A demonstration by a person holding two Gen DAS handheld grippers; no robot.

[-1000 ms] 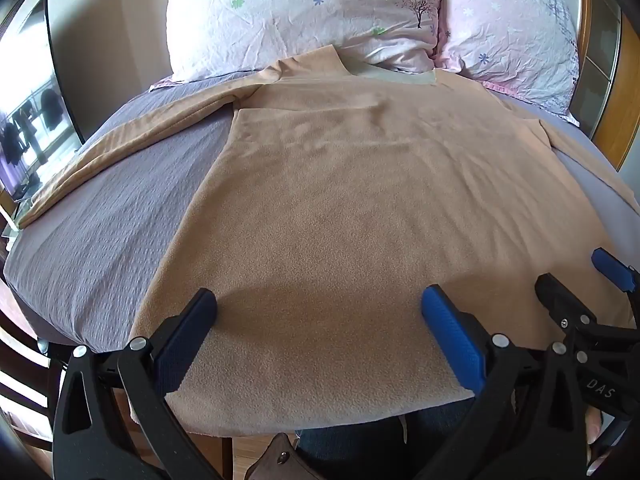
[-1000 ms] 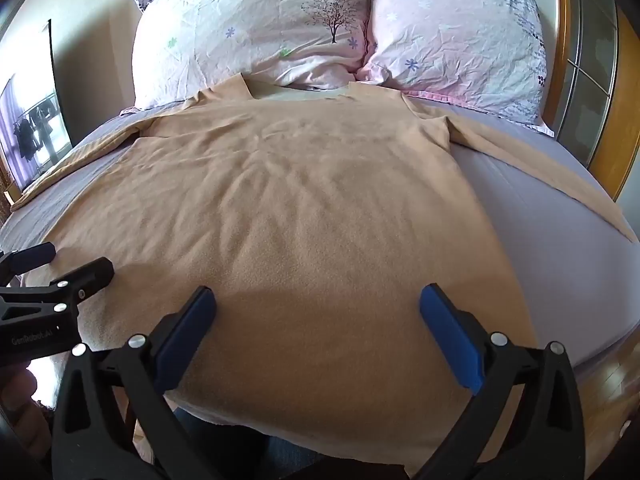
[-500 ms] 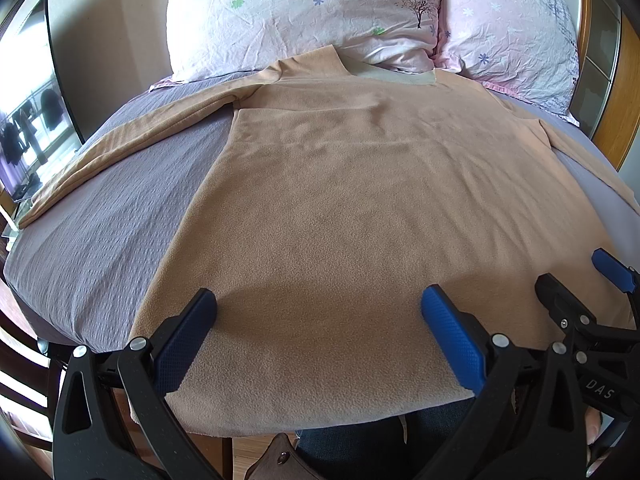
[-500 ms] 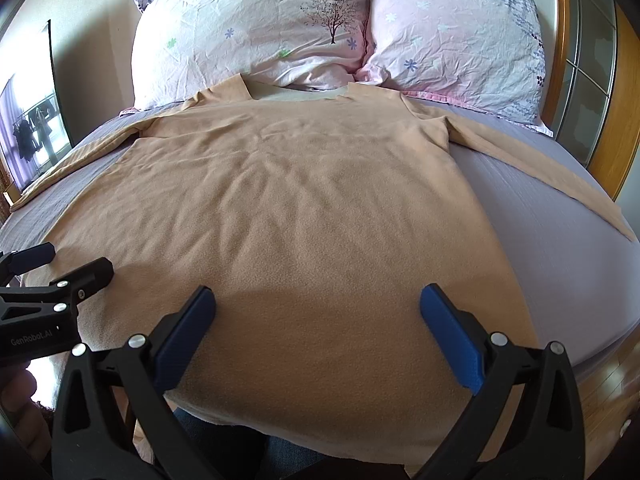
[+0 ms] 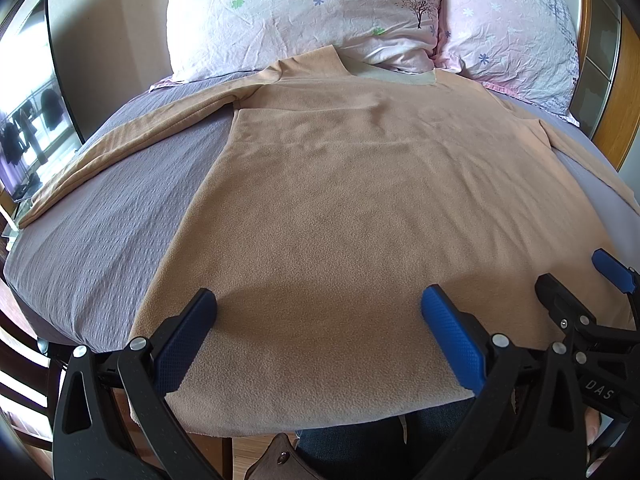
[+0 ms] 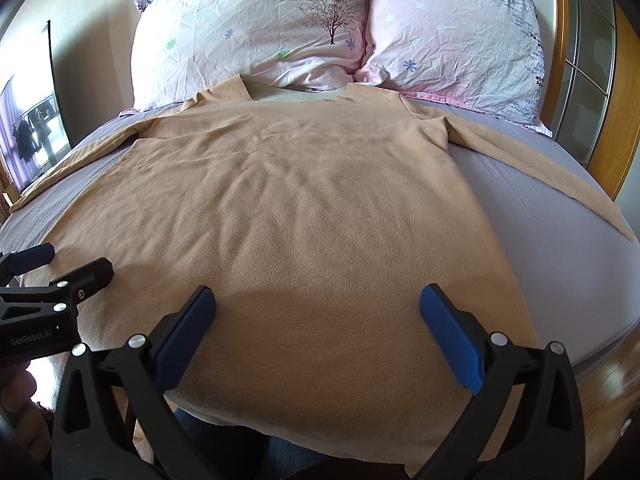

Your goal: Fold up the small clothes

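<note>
Left tool [image 5: 318, 320] and right tool [image 6: 316, 316] both hang with fingers spread wide and nothing between them, side by side above the near hem of the garment; each appears at the edge of the other's view, the right one at the right margin of the left wrist view [image 5: 592, 292] and the left one at the left margin of the right wrist view [image 6: 60, 264]. Bed [image 5: 92, 224], covered by a grey textured sheet, fills most of both views. Tan long-sleeved top [image 5: 360, 208] lies spread flat on the bed, collar toward the headboard and touching the pillows, hem hanging slightly over the near edge of the mattress. Its sleeves extend outward to either side, one [image 5: 120, 148] toward the left edge of the bed, the other [image 6: 560, 172] toward the right. Two pink floral pillows, left [image 6: 256, 28] and right [image 6: 460, 28], stand propped side by side at the head. Wooden headboard frame [image 6: 628, 92] at far right; mirror or screen [image 5: 28, 100] against the left wall.
</note>
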